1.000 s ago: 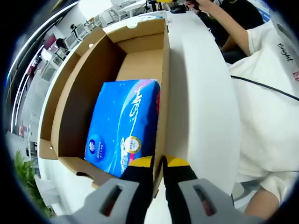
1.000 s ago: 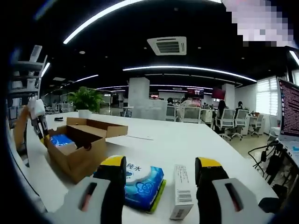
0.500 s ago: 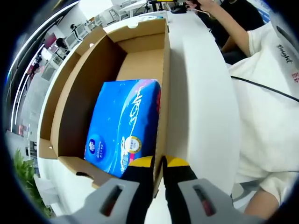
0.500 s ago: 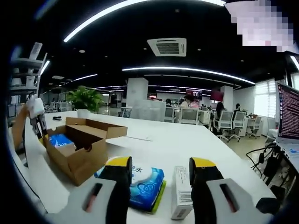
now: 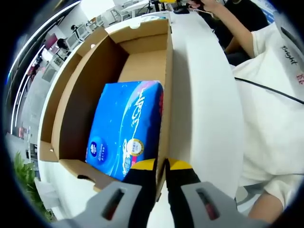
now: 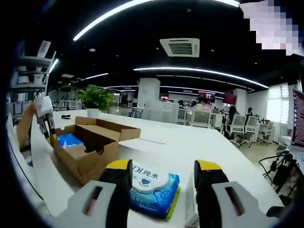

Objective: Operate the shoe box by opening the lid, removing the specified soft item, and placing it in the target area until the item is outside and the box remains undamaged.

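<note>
The brown cardboard shoe box (image 5: 169, 71) lies open on the white table (image 5: 204, 104), its lid flap (image 5: 64, 80) folded out to the left. A blue soft tissue pack (image 5: 126, 126) lies flat inside, against the near end. My left gripper (image 5: 163, 167) is shut on the box's near right wall. In the right gripper view the same box (image 6: 90, 159) stands at the left with the blue pack (image 6: 70, 140) in it and the left gripper (image 6: 45, 118) at its far end. My right gripper (image 6: 164, 168) is open above a blue wet-wipes pack (image 6: 154, 187).
A small white carton (image 6: 190, 209) lies right of the wipes pack. A person in a white shirt (image 5: 270, 95) is close along the table's edge. A potted plant (image 6: 95, 97) stands beyond the box. Cables (image 6: 280, 171) and a laptop (image 6: 298, 118) are at the far right.
The right gripper has come closer to the wipes pack and its jaws have narrowed a little. The left gripper and the box have not moved.
</note>
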Demonstrator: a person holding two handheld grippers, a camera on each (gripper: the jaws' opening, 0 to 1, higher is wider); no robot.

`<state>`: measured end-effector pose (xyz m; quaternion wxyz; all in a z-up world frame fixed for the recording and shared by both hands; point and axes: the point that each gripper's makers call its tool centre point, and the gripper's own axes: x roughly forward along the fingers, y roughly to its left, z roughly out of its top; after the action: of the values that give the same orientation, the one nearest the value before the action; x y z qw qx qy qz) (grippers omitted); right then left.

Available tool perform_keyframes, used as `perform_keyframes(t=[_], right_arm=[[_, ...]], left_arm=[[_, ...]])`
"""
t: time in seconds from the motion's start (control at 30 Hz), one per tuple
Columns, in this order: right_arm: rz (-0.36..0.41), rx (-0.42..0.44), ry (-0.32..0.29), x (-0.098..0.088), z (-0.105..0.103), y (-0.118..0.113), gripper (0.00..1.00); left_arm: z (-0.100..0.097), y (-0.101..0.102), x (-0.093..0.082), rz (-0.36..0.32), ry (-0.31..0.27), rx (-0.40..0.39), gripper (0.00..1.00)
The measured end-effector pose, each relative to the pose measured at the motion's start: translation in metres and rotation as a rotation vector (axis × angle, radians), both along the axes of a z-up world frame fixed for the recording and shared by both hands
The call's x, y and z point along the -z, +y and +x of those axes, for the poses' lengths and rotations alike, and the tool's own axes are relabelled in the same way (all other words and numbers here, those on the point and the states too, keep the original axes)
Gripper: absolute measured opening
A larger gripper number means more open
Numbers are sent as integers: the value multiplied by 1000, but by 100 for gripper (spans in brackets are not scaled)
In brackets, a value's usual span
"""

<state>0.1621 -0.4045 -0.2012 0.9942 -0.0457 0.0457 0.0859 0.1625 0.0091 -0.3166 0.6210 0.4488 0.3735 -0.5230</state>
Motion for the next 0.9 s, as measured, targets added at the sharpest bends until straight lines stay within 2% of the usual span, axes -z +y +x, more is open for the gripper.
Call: perform_keyframes(t=[0.37,0.63,0.73,0.83,0.9], right_arm=[[-16,-51,-26,-9,1,20,50],[-48,-80,-14,-8,3,32,50],[-70,-97,-17,-7,3,38,46],[-106,-91,20,1,4,38,42],[-115,-100,13,2,4,39,42]], left_arm=[[0,0,0,1,0,1,7],[0,0,0,0,-2,5,7],[0,0,0,1,-2,5,7],[0,0,0,3,-2,3,7],[0,0,0,3,-1,2,7]])
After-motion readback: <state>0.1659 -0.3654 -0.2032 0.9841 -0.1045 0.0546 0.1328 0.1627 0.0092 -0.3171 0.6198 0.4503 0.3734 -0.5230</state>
